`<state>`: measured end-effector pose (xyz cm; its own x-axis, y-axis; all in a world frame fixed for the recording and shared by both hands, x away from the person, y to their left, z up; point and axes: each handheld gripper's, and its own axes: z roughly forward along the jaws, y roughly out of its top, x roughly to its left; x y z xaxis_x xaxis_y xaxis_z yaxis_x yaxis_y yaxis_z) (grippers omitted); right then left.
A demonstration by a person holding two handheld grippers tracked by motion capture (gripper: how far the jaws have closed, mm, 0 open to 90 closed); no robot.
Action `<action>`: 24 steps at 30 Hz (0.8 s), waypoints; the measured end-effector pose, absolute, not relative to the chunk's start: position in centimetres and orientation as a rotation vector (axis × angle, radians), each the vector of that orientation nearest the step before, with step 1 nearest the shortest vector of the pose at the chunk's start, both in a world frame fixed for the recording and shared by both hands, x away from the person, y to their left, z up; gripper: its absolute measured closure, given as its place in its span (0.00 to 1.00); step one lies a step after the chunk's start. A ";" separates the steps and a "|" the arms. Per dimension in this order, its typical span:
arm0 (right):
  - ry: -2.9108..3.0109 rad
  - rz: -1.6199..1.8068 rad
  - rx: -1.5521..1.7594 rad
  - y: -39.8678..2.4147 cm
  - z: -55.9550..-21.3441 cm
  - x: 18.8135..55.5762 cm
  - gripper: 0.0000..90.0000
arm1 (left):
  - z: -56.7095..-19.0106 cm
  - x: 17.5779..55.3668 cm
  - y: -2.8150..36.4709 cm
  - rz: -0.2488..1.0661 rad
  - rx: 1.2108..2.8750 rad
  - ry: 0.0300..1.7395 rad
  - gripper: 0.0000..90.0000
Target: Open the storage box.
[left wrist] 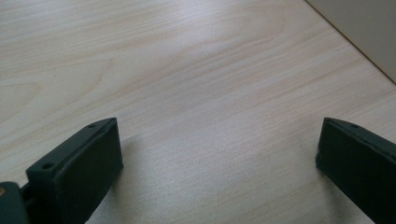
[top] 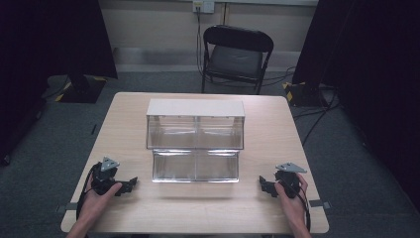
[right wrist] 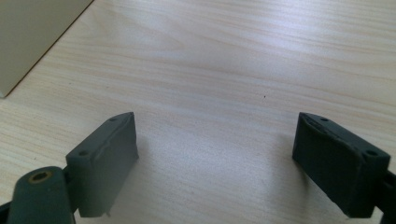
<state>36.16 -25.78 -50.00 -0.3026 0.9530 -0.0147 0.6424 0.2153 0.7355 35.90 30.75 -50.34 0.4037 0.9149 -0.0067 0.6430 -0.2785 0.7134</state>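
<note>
Nothing yet begun: left tongs and right tongs resting spread wide and empty on the bench, clear two-tier organiser untouched at centre, well apart, all handling outstanding.

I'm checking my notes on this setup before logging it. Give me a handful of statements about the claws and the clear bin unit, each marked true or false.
1. The left claw is open with nothing between its jaws. True.
2. The right claw is shut on a small part. False: its jaws stand apart over bare table.
3. The clear bin unit stands between the two claws, nearer the table's middle. True.
4. The left claw touches the bin unit. False: bare wood lies between them.
5. A black chair stands beyond the table's far edge. True.
</note>
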 end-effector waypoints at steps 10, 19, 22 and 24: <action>2.025 0.875 1.472 -25.8 -50.0 36.2 0.15 | -50.2 35.7 30.9 0.550 2.009 1.322 0.05; 2.025 0.875 1.473 -25.8 -50.0 36.2 0.14 | -49.6 35.2 30.6 0.516 1.969 1.320 0.18; 2.025 0.875 1.473 -25.8 -50.0 36.2 0.14 | -49.1 34.9 30.3 0.527 1.963 1.283 0.19; 2.025 0.875 1.472 -25.8 -50.0 36.2 0.14 | -48.9 34.7 30.1 0.533 1.969 1.259 0.19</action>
<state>36.18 -25.78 -50.00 -0.3021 0.9532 -0.0145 0.6427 0.2149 0.7353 34.73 30.13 -48.88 0.4351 0.8995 -0.0389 0.5981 -0.2565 0.7593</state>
